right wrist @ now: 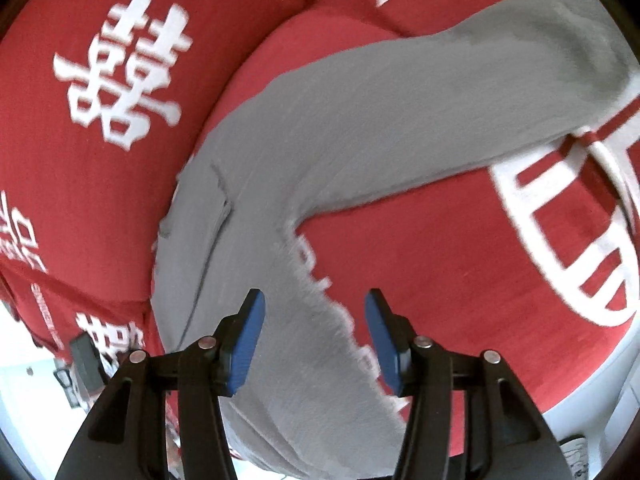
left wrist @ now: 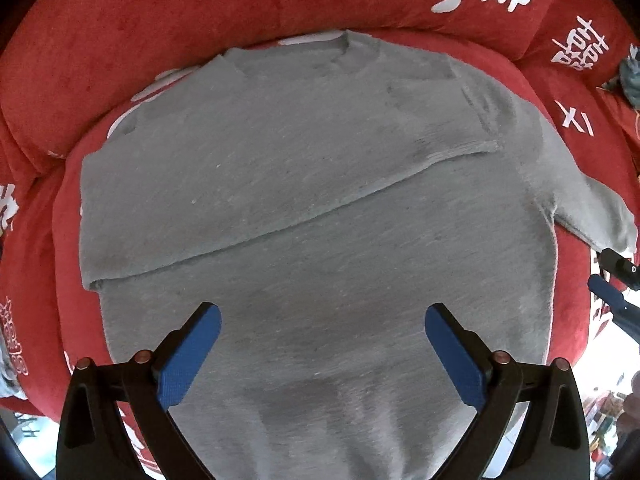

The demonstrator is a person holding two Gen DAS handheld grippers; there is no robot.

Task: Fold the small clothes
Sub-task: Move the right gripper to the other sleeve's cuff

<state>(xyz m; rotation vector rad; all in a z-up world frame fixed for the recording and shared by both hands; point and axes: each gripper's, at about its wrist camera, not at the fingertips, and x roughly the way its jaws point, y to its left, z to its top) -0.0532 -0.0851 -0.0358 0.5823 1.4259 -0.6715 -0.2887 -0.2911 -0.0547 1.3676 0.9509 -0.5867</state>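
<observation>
A grey long-sleeved top (left wrist: 312, 184) lies flat on a red sofa cushion (left wrist: 572, 312), collar at the far side. One sleeve is folded across its chest; the other sleeve (right wrist: 420, 112) stretches out over the red cover. My left gripper (left wrist: 322, 320) hangs open straight above the top's lower body, nothing between its blue pads. My right gripper (right wrist: 314, 312) stands open over the top's side edge below the outstretched sleeve, its pads apart from the cloth. The right gripper's blue tip (left wrist: 608, 288) shows at the right edge of the left wrist view.
The red sofa back (left wrist: 200, 12) with white printed characters curves behind the top. More white characters (right wrist: 124, 68) mark the cushions near the sleeve. A bluish-grey item (left wrist: 630, 80) lies on the sofa at far right. The floor and a dark object (right wrist: 86, 356) show past the cushion's edge.
</observation>
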